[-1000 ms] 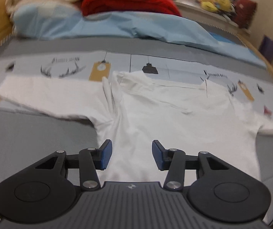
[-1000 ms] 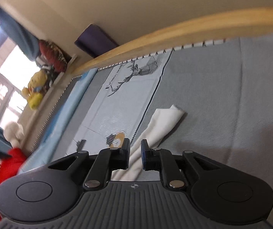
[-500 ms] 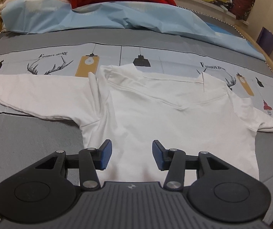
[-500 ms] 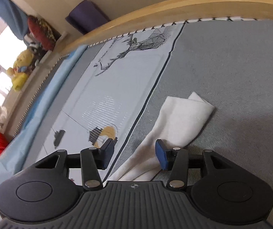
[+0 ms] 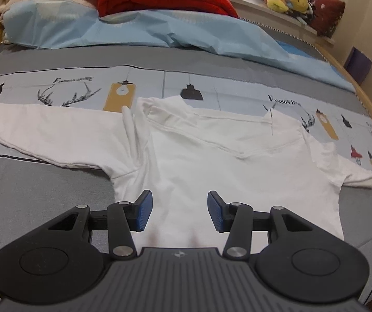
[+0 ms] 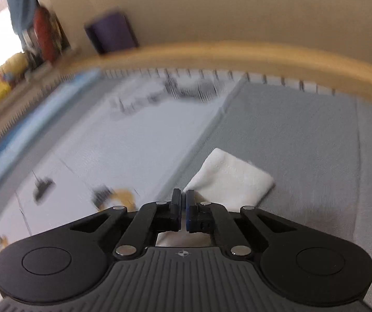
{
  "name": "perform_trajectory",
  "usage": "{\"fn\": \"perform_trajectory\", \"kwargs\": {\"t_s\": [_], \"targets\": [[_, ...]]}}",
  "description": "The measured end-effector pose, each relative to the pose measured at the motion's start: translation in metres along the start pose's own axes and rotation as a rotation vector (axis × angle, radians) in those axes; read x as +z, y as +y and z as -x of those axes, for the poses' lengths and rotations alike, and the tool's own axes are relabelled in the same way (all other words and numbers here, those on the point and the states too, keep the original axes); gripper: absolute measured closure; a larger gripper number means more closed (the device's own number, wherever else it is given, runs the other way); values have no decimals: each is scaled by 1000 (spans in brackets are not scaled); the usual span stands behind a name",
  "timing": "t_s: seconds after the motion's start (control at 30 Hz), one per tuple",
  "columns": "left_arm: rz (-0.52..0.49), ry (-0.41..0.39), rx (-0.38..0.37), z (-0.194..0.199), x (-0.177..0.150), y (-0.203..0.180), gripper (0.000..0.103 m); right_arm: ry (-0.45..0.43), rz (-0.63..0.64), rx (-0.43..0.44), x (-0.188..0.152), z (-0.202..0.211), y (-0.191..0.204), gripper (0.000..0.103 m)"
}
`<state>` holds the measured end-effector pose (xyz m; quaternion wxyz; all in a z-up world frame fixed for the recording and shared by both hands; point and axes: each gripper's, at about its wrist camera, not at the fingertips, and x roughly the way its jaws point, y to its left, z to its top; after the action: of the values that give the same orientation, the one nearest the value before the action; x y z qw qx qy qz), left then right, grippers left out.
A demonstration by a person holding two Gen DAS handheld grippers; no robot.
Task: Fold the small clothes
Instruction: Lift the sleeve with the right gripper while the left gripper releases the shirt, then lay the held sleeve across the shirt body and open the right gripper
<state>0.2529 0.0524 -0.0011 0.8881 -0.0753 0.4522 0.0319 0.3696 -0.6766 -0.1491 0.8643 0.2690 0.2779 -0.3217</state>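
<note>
White long-sleeved shirt (image 5: pixel 225 166) spread flat and face up across a bed (image 5: pixel 42 197), both sleeves out to the sides; no fold made yet, so folding judged barely begun, with sleeves and body all left to do. Left hand-held gripper (image 5: pixel 178 212) hovering over the shirt's lower body, jaws spread, nothing between them. Right hand-held gripper (image 6: pixel 183 208) at the right sleeve cuff (image 6: pixel 234 179), jaws just snapped together; pads nearly touching, apparently at the cuff's edge, but cloth between them hard to confirm. Right view motion-blurred. Shirt hem hidden behind the left hand-held gripper's body.
</note>
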Motion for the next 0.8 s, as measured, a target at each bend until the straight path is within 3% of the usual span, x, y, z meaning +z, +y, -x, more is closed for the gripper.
{"fn": "perform_trajectory", "kwargs": {"t_s": [0.2, 0.3, 0.33, 0.43, 0.53, 0.57, 0.63, 0.73, 0.8], "targets": [[71, -25, -4, 12, 2, 27, 51, -204, 27, 116, 7, 64, 66, 101], [100, -33, -5, 17, 3, 40, 51, -224, 109, 342, -14, 110, 133, 101], [111, -34, -6, 19, 3, 45, 51, -210, 153, 457, -27, 129, 161, 101], [159, -27, -16, 21, 3, 59, 51, -54, 324, 865, -83, 183, 244, 100], [205, -20, -35, 21, 3, 70, 51, 269, 449, 1220, -160, 221, 305, 96], [217, -13, -42, 20, 4, 73, 51, 377, 499, 1271, -188, 229, 319, 93], [229, -2, -54, 18, 2, 77, 51, 500, 591, 1237, -235, 240, 332, 74], [233, 15, -56, 14, 0, 80, 51, 614, 681, 1070, -272, 241, 331, 74], [241, 19, -54, 11, -1, 84, 51, 572, 699, 974, -262, 244, 321, 74]]}}
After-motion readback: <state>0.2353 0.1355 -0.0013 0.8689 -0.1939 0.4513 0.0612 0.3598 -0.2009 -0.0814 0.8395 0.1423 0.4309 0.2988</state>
